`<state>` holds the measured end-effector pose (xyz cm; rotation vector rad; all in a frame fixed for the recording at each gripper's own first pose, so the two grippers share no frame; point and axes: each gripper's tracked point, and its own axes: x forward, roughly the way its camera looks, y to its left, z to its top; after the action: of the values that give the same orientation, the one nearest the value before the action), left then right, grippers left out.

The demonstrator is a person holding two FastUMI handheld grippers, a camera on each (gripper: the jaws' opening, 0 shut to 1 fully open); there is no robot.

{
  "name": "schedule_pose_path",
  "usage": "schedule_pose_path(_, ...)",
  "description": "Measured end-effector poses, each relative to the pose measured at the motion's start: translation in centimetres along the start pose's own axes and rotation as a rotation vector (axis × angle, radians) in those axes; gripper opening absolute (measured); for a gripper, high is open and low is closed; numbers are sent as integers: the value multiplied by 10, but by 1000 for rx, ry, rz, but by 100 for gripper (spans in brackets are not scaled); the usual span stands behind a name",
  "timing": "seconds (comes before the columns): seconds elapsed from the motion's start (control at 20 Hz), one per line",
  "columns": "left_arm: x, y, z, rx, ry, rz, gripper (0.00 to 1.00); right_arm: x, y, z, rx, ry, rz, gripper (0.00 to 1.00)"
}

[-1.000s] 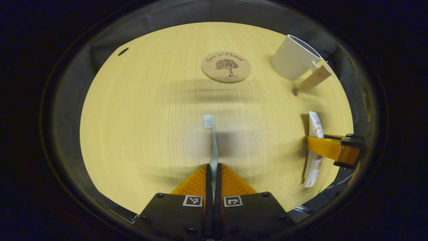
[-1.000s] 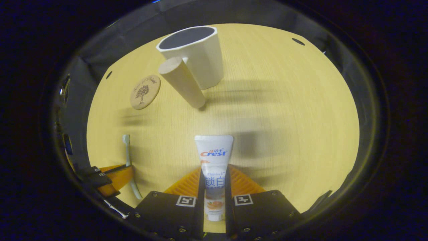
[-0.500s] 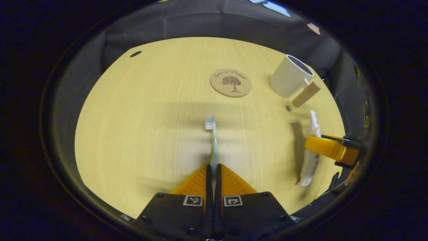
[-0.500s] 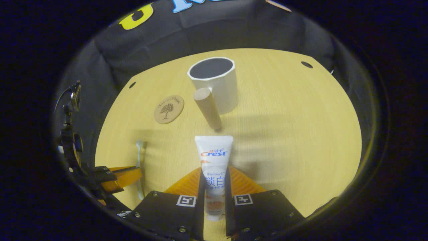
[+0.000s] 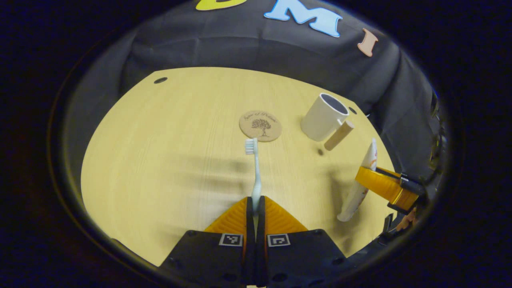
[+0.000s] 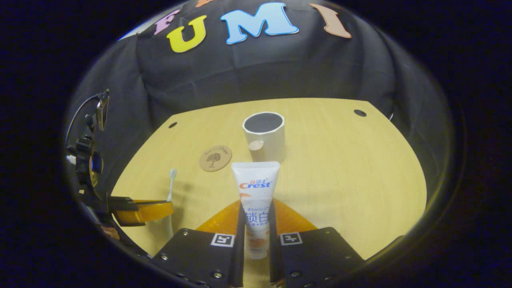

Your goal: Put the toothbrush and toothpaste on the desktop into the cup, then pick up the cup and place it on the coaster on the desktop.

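My left gripper (image 5: 256,202) is shut on the handle of a pale blue toothbrush (image 5: 254,168), whose bristled head points away above the wooden desktop (image 5: 168,152). My right gripper (image 6: 256,224) is shut on a white toothpaste tube (image 6: 255,196), lifted off the desk, crimped end pointing forward. The white cup (image 6: 264,136) with a wooden peg handle (image 6: 256,145) stands upright and empty straight ahead in the right gripper view, and at the right (image 5: 323,117) in the left gripper view. The round cork coaster (image 5: 260,125) lies left of the cup, bare. The right gripper (image 5: 384,186) with the tube also appears at the left gripper view's right edge.
The desktop's far edge meets the black cloth wall. Small dark holes (image 6: 359,113) (image 5: 160,80) sit near the far corners. The left gripper's orange finger (image 6: 148,211) and toothbrush (image 6: 172,184) show at the left of the right gripper view, beside a camera rig (image 6: 86,160).
Both grippers have risen and tilted up with the toothbrush and the toothpaste in them; the desk, cup and coaster now look farther off and more of the wall shows.
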<state>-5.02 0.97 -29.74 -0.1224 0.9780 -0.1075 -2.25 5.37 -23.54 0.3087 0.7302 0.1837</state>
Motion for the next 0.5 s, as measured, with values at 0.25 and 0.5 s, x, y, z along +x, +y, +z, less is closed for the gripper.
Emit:
schedule_pose_path(0.25, -12, -14, 33, 59, -145, -18, 8, -13, 2, 18, 32, -103, -17, 26)
schedule_pose_path(0.5, -22, -29, 67, 83, -262, -59, 8, -28, 11, 61, 47, -216, -17, 26)
